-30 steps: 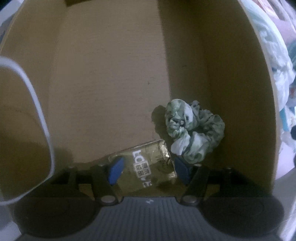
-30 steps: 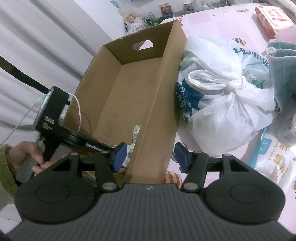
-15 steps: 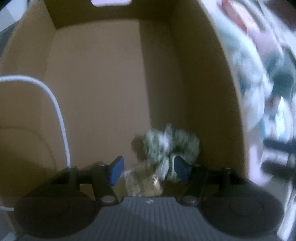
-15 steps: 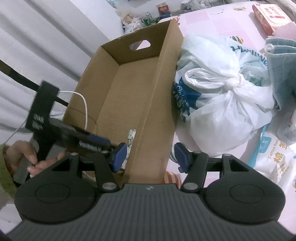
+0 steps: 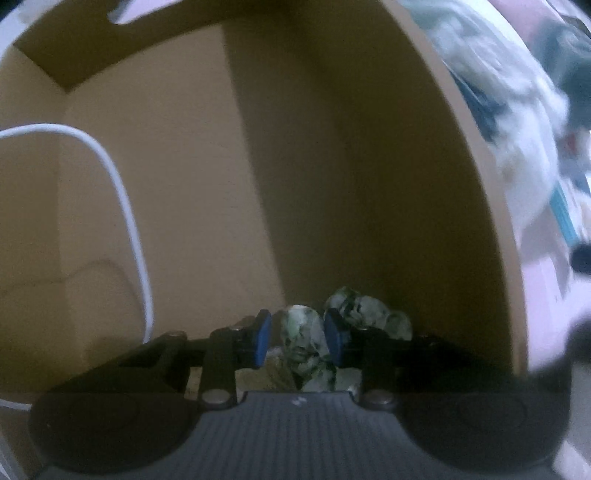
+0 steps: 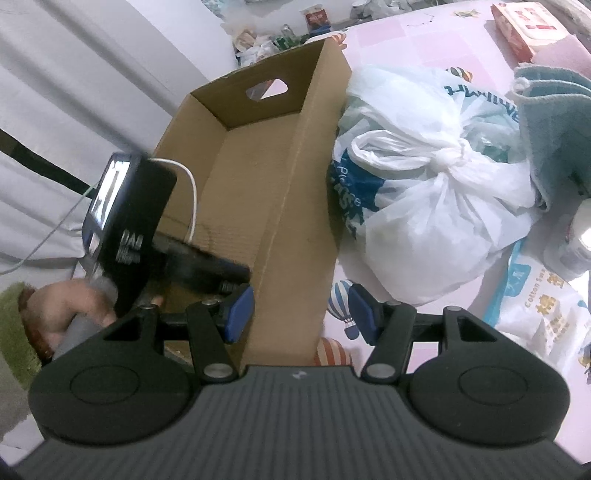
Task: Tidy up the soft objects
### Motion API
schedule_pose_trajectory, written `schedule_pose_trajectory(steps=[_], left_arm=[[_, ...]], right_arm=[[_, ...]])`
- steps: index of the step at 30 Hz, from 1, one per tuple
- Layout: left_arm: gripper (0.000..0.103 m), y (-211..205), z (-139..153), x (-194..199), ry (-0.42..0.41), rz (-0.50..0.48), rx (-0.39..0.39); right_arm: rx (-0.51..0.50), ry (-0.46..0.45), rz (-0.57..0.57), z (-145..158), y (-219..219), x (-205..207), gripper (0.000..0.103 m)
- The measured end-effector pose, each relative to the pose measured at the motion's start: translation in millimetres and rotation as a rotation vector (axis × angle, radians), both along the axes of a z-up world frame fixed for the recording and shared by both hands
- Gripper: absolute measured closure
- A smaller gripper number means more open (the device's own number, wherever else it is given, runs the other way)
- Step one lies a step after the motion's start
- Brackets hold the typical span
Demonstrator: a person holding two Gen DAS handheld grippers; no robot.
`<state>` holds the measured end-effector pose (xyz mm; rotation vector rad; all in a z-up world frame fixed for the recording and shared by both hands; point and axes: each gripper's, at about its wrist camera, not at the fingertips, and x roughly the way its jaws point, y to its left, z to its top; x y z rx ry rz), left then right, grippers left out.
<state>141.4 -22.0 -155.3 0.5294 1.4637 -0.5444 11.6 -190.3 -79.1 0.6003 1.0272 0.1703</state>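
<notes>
A green and white scrunchie [image 5: 304, 343] lies in the near right corner of the cardboard box [image 5: 177, 206], on top of a gold foil packet [image 5: 258, 374]. My left gripper [image 5: 297, 339] points straight down into the box, its jaws closing with a bunched fold of the scrunchie standing between the blue pads, which press on it. In the right wrist view the box [image 6: 295, 177] stands on a pink cloth. My right gripper [image 6: 301, 314] is open and straddles the box's near right wall without squeezing it.
A white cable [image 5: 125, 206] loops down the box's left side. A knotted white plastic bag [image 6: 424, 206] leans on the box's right wall. Beyond it are a teal towel [image 6: 554, 110], a cotton swab pack [image 6: 535, 306] and a red carton [image 6: 524, 22]. A person's hand [image 6: 74, 306] holds the left tool.
My left gripper has slid from over the gold packet to the scrunchie and narrowed its jaws around it. The right gripper has kept still.
</notes>
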Motion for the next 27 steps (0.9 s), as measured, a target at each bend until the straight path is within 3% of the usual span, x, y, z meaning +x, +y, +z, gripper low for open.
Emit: schedule_pose_trajectory(steps=[4,8,12,17,22,27], left_arm=[[0.067,4,4,3,-0.013,0.035,-0.015],[0.045,15,24,13,-0.054,0.174,-0.081],[0.035,27,53,17,-0.133,0.325,-0.152],[0.033,31,96,13,-0.235,0.475,-0.199],[0.033,16,125,-6,-0.315,0.485,-0.212],[0.033,-17,140,-29,-0.325,0.448,-0.261]], right_arm=[[0.004,0.002,-0.010,-1,-5,-3,0.046],[0.003,-0.005,-0.018,0,-11,-7,0.046],[0.010,-0.001,-0.034,-1,-19,-15,0.046],[0.028,-0.025,-0.061,-1,-33,-27,0.036],[0.050,-0.023,-0.075,-2,-56,-39,0.031],[0.015,-0.021,-0.086,6,-93,-56,0.029]])
